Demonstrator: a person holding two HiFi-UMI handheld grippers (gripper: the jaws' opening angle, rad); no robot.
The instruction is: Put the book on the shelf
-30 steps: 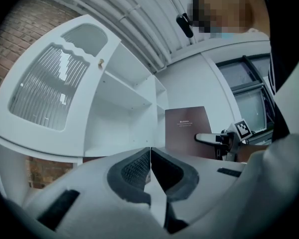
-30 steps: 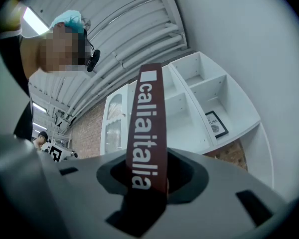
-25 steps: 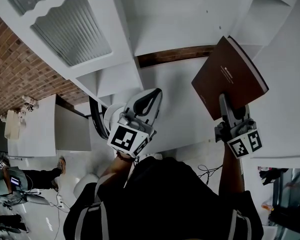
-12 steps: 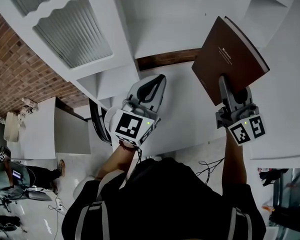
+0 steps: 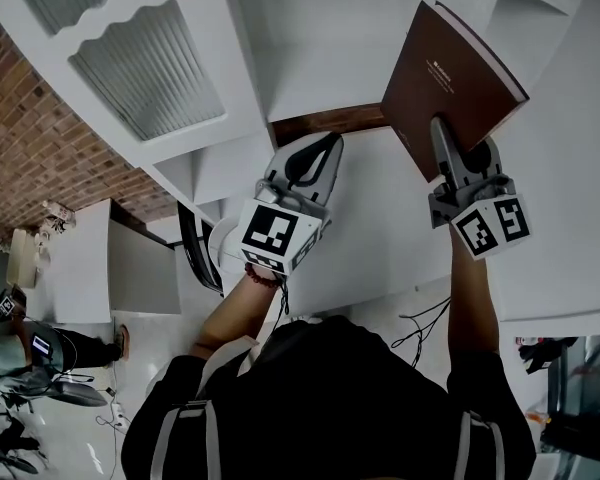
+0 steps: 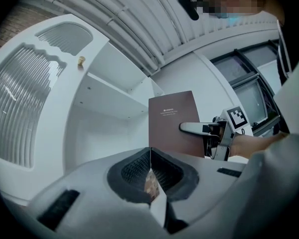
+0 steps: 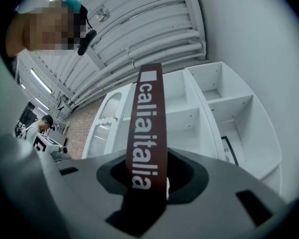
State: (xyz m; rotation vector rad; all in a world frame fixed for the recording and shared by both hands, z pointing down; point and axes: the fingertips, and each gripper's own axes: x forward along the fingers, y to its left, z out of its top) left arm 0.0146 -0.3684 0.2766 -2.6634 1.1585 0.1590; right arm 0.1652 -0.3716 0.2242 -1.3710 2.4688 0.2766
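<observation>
The left gripper (image 5: 315,163), jaws pressed together and empty, has risen alongside the right gripper (image 5: 460,153), which stays clamped on the brown book (image 5: 450,73), now lifted farther ahead toward the white shelf (image 5: 320,58).

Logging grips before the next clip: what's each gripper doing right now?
Left gripper: closed, holding nothing.
Right gripper: closed on the book.

You lifted the book (image 5: 450,73) higher, closer to the shelf (image 5: 330,63); your left gripper (image 5: 325,153) rose alongside it.
</observation>
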